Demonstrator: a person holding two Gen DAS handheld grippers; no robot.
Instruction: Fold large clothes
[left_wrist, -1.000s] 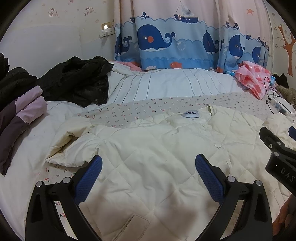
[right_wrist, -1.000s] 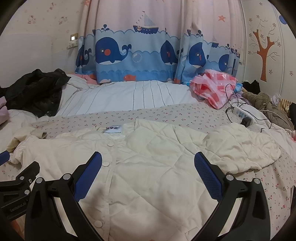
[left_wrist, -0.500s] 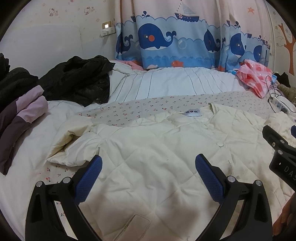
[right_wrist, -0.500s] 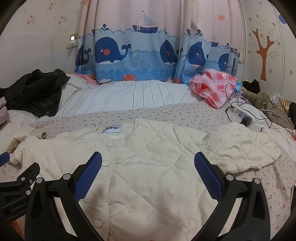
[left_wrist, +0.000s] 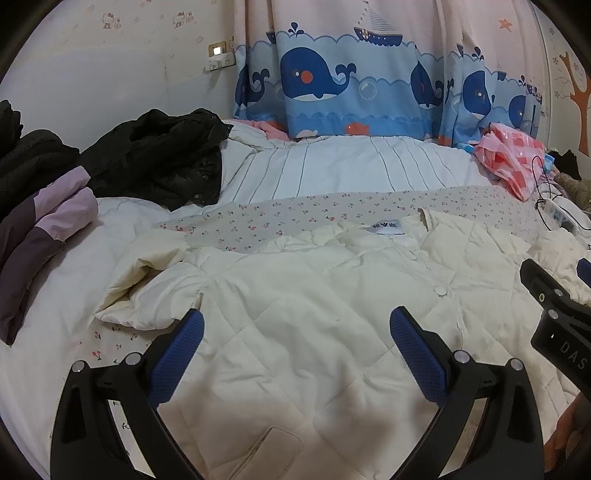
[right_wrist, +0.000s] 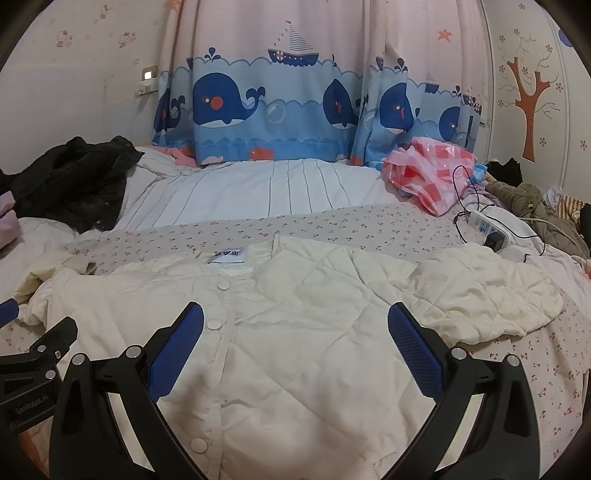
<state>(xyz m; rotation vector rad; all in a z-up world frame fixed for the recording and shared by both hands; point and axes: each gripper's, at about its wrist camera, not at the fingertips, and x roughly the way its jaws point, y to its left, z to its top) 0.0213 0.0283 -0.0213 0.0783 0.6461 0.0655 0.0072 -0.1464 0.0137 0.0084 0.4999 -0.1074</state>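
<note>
The cream jacket (left_wrist: 295, 314) is matt quilted cloth, stitched in soft diamonds, with smooth plastic-looking buttons (right_wrist: 223, 286) and a woven label (left_wrist: 386, 228). The bed (right_wrist: 332, 225) wears flat printed cotton. At ten o'clock, the black coat (left_wrist: 159, 158) has a faint sheen, like padded nylon. At two o'clock, the pink bag (right_wrist: 428, 173) is glossy, crinkled plastic. Each gripper, left (left_wrist: 295, 347) and right (right_wrist: 295, 343), is matt black plastic with blue pads (left_wrist: 417, 354) of rough, dimpled texture and shiny metal screws (right_wrist: 459, 353).
</note>
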